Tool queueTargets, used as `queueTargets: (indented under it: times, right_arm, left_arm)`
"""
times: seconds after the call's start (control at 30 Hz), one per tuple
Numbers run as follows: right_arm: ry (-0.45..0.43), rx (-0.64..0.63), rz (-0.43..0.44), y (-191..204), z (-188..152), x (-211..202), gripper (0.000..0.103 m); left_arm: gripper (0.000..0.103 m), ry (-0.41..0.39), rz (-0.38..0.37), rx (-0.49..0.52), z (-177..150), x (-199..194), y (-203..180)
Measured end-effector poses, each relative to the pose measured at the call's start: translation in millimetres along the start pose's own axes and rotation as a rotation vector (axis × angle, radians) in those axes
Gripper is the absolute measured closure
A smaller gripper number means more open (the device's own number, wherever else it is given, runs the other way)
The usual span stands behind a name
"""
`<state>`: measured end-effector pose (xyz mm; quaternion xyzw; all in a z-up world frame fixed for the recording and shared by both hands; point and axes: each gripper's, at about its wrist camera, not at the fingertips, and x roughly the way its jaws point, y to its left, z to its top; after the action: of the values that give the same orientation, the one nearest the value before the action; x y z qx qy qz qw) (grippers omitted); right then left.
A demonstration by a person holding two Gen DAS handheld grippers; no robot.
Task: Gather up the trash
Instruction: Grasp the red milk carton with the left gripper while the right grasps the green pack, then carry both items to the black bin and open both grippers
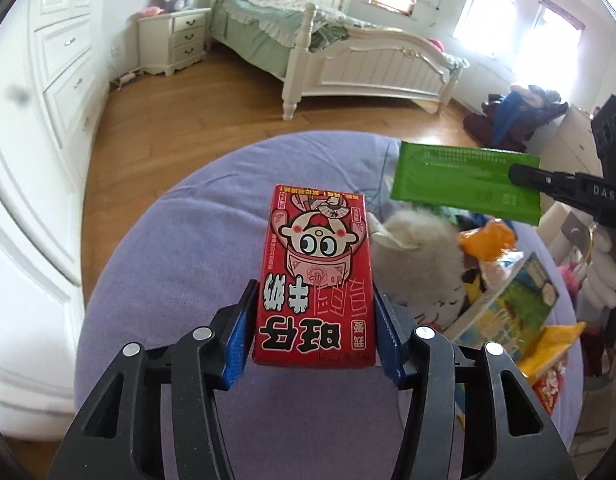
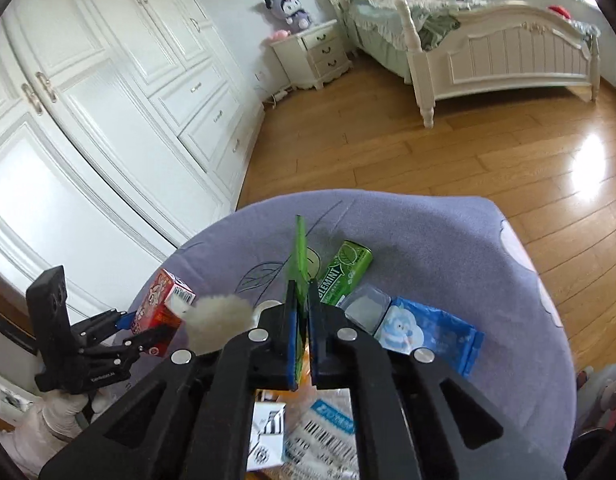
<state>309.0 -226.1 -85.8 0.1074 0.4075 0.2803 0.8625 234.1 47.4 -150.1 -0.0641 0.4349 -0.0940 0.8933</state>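
Note:
My left gripper (image 1: pixel 314 288) is shut on a red milk carton (image 1: pixel 316 264) with a cartoon face, its blue pads pressing both sides above the purple round cushion (image 1: pixel 180 248). In the right wrist view the same carton (image 2: pixel 164 300) sits in the left gripper (image 2: pixel 148 326) at the left. My right gripper (image 2: pixel 303 290) is shut on a flat green packet (image 2: pixel 300 248), seen edge-on and upright. From the left wrist view that green packet (image 1: pixel 460 184) hangs in the air, with the right gripper (image 1: pixel 520 174) pinching its right end.
On the purple cushion (image 2: pixel 428 240) lie a green mint pack (image 2: pixel 346 270), a blue wipes packet (image 2: pixel 432 332), a white fluffy tuft (image 2: pixel 216 324), orange wrappers (image 1: pixel 488 236) and barcoded paper (image 2: pixel 324 432). Behind stand a white wardrobe (image 2: pixel 108 100) and a white bed (image 1: pixel 368 60), on a wooden floor (image 2: pixel 428 152).

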Motion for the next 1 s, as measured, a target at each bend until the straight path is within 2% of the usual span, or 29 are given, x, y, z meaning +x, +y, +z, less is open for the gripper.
queueTargets:
  times: [0.13,0.3,0.43,0.5,0.67,0.8,1.0]
  right_arm:
    - [-0.158,-0.081,-0.071,31,-30,-68,0.098]
    - [-0.314,-0.053,-0.179,35,-82,-148,0.098]
    - [-0.384,-0.018,-0.385,12,-129,-195,0.098]
    - [-0.396,0.017,-0.476,-4,-150,-214,0.098]
    - [-0.350,0.074,-0.672,-51,-190,-222,0.098]
    - [-0.310,0.135,-0.722,-87,-212,-217,0.098]
    - [-0.273,0.204,-0.737,-120,-243,-215,0.098]
  left_arm:
    - [0.050,-0.069,-0.069,0.041,-1,-46,-31]
    - [0.050,-0.102,-0.241,0.133,-2,-88,-105]
    - [0.050,-0.043,-0.400,0.212,-7,-78,-184]
    - [0.050,0.001,-0.461,0.242,-16,-66,-221]
    - [0.050,0.120,-0.568,0.325,-45,-17,-309]
    - [0.050,0.204,-0.593,0.377,-72,22,-361]
    - [0.050,0.281,-0.589,0.430,-88,68,-403]
